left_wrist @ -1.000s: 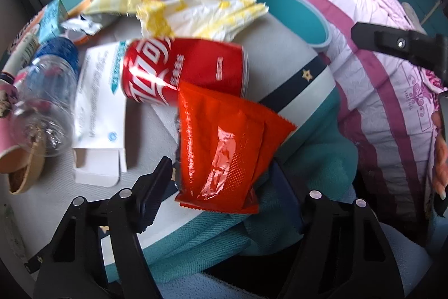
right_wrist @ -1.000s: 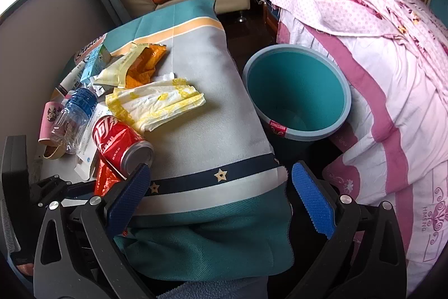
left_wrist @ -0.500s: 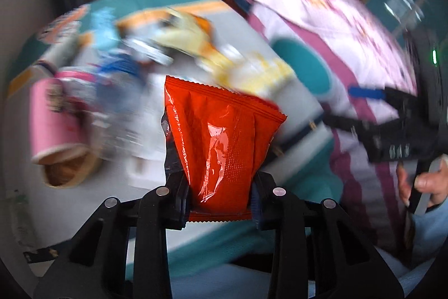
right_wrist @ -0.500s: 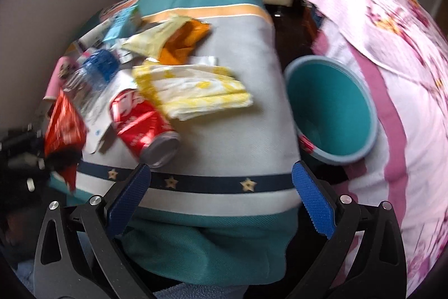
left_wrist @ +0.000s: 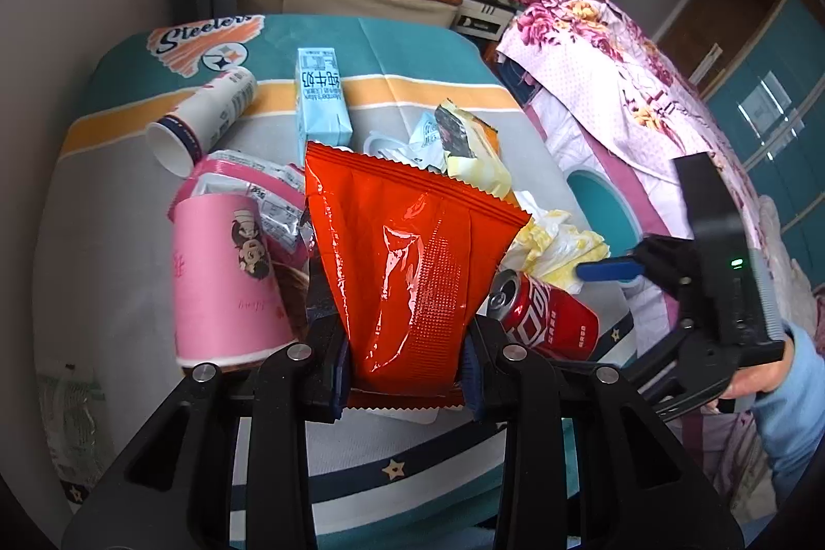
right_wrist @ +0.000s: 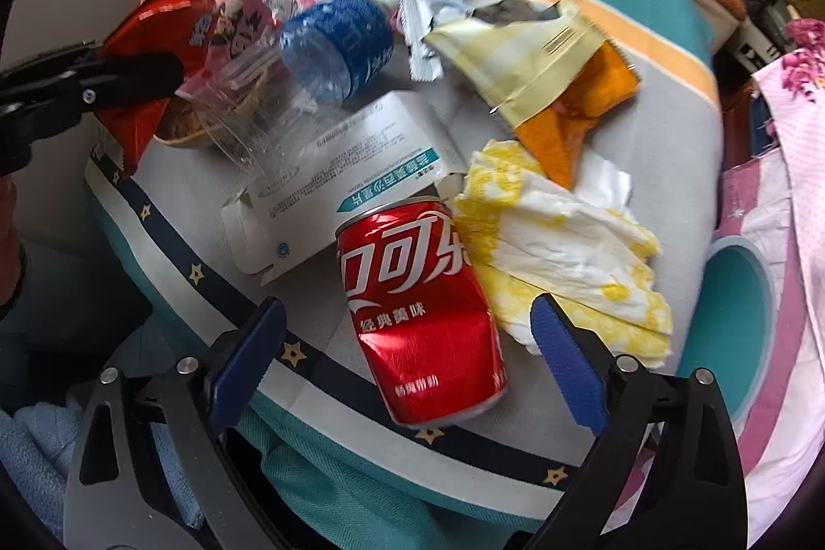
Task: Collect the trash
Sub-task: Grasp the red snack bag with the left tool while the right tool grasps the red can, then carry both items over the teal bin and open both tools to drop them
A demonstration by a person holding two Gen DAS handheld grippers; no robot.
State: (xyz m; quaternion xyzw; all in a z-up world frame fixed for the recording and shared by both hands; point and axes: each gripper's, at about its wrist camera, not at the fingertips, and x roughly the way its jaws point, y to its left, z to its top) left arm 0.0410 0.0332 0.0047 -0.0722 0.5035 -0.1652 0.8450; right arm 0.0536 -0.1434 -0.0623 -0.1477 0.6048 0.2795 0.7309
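Observation:
My left gripper (left_wrist: 405, 362) is shut on a red snack wrapper (left_wrist: 407, 271) and holds it upright above the table's near edge; it also shows at the left of the right wrist view (right_wrist: 154, 19). My right gripper (right_wrist: 407, 356) is open, its jaws either side of a red cola can (right_wrist: 420, 307) lying on its side near the table edge. The can also shows in the left wrist view (left_wrist: 546, 318). A teal bin (right_wrist: 742, 318) stands on the floor to the right of the table, also seen in the left wrist view (left_wrist: 603, 199).
The table (right_wrist: 665, 148) holds a white and yellow crumpled wrapper (right_wrist: 562, 240), a yellow and orange bag (right_wrist: 541, 65), a white carton (right_wrist: 340, 168), a clear bottle (right_wrist: 304, 70), a pink cup (left_wrist: 221, 277), a blue milk box (left_wrist: 319, 96) and a white tube (left_wrist: 206, 112). A floral bed (left_wrist: 619, 86) lies right.
My left gripper closed on the red wrapper and lifted it off the table. My right gripper moved left from over the bin to straddle the cola can.

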